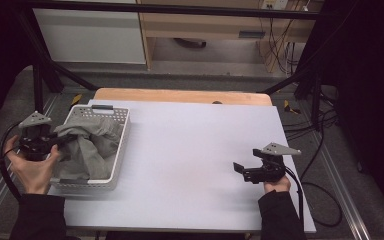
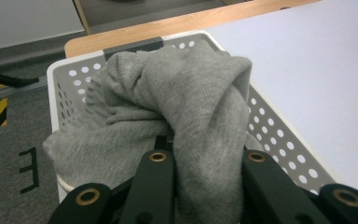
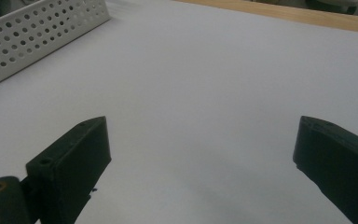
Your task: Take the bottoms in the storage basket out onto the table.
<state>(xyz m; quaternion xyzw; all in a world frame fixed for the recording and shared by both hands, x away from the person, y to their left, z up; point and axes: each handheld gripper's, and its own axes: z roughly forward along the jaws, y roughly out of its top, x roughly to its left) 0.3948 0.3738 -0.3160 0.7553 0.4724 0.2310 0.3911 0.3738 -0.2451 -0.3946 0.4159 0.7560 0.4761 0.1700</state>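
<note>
1. Nearest in the high view, two dark sleeves come in from the bottom edge, one at each lower corner of the white surface [image 1: 190,150].
2. The right gripper [image 1: 240,169] is held low at the right side of the surface, pointing left across it. In the right gripper view its jaws stand wide apart with nothing between them, just bare white surface beneath.
3. The left gripper [image 1: 62,141] is held in the left hand [image 1: 30,167] at the left edge of the surface, over the left wall of the basket [image 1: 120,150].
4. In the left gripper view the left gripper's jaws are drawn close together and clamp a thick fold of the grey cloth [image 2: 186,107]; the fabric bulges up between the two black jaws and hangs over them.
5. The grey cloth lies bunched in the basket, a white perforated one, and fills most of it; one flap drapes over the basket's left rim, seen in the left gripper view.
6. The basket stands on the left part of the surface, well apart from the right gripper; a dark handle strip sits on its far rim.
7. Beyond the white surface a strip of wooden tabletop [image 1: 180,95] shows along the far edge.
8. Farther back are a grey floor, black frame bars, and a pale cabinet [image 1: 90,35].
</note>
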